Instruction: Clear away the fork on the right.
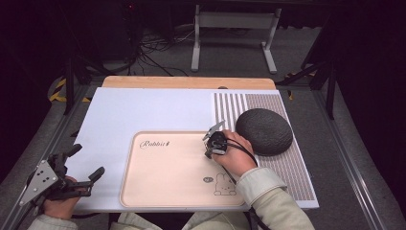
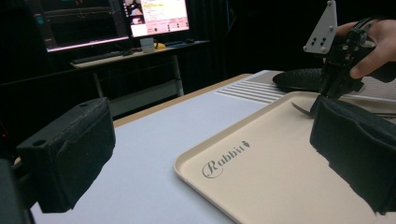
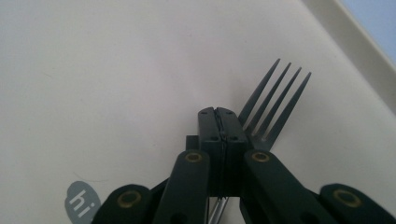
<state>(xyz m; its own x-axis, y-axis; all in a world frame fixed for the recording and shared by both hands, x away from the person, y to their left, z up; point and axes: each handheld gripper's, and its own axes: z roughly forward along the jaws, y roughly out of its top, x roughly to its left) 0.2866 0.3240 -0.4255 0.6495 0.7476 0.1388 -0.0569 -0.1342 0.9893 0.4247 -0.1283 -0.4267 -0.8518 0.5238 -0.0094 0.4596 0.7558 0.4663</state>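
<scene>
A fork (image 3: 273,105) was held low over the tray (image 1: 158,191), near the tray's far right corner. The right tongs (image 1: 213,139) were shut tight on the fork's handle, with the prongs sticking out past the tips. The step in hand seemed to be the setting down of the fork on the tray. Next, the fork likely had to be lowered flat and the tongs opened gently. The left tongs (image 1: 88,163) were held wide open with nothing in them, left of the tray, off the table's (image 1: 143,105) edge. One fork, one tray and one dark round cushion (image 1: 264,130), right of the tray, were counted.
</scene>
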